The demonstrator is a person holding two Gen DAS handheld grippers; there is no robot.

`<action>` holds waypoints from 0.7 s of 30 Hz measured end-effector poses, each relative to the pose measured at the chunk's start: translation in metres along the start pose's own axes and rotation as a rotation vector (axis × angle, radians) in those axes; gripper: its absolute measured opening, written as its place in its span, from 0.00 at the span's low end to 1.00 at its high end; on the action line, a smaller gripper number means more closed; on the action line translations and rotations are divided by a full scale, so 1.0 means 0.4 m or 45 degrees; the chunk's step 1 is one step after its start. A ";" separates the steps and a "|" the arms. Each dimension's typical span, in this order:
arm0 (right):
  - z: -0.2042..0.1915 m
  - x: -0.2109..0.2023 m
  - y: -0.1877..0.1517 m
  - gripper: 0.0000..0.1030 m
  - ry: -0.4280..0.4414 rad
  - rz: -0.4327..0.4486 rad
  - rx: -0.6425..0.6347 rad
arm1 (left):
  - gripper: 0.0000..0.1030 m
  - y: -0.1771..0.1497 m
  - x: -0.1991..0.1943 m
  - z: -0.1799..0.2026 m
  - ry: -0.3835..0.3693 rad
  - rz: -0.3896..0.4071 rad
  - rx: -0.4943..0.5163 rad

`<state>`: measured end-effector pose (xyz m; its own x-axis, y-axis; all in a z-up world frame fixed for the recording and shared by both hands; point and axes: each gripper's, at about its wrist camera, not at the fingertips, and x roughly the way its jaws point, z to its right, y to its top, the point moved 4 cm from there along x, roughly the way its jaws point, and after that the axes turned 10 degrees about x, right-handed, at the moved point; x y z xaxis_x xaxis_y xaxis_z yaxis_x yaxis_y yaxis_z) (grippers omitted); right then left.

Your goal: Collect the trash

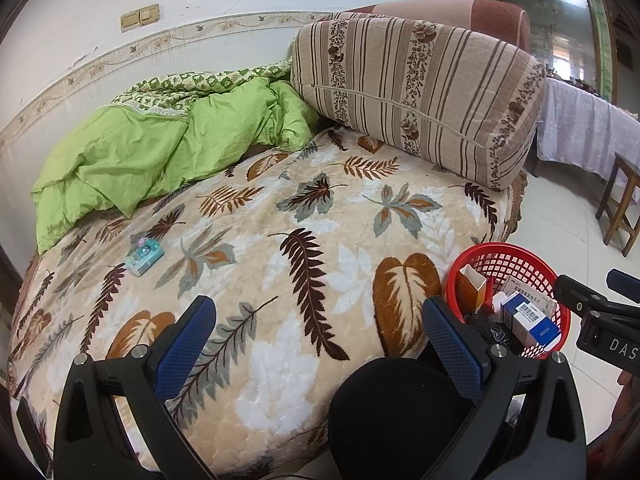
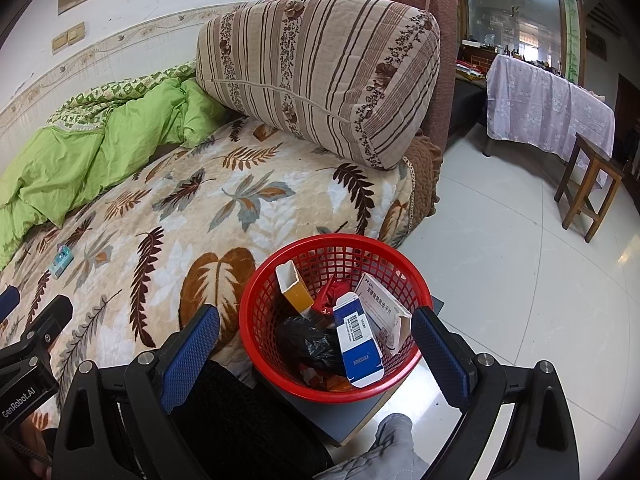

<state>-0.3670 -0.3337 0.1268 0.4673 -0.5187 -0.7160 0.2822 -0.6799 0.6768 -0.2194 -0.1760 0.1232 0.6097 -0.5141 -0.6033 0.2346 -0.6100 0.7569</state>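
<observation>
A red plastic basket (image 2: 256, 320) (image 1: 520, 252) stands beside the bed's near edge. It holds a blue-and-white box (image 2: 358, 344), an orange carton (image 2: 294, 290), a white medicine box (image 2: 380, 304) and a black bag (image 2: 312, 340). A small teal packet (image 1: 145, 257) (image 2: 61, 261) lies on the leaf-patterned blanket (image 1: 320, 208), well ahead and left of my left gripper (image 1: 316, 324). My left gripper is open and empty above the blanket. My right gripper (image 2: 316, 334) is open, its blue pads (image 2: 188, 356) on either side of the basket, holding nothing.
A crumpled green quilt (image 1: 160, 144) lies along the wall. A striped cushion (image 1: 416, 92) leans on the pink headboard. To the right is white tiled floor (image 2: 520, 264), a wooden stool (image 2: 588, 184) and a cloth-covered table (image 2: 548, 108). A dark-clothed knee (image 1: 392, 412) sits below.
</observation>
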 end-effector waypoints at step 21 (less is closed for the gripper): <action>-0.512 0.247 -0.023 0.95 0.332 -0.224 -0.514 | 0.99 -0.289 0.148 -0.471 0.397 -0.365 -0.567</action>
<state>-0.1518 -0.2725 0.0851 0.5626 -0.2327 -0.7933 0.6527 -0.4640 0.5989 -0.0677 -0.0223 0.0472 0.6527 -0.1254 -0.7472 0.6746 -0.3527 0.6485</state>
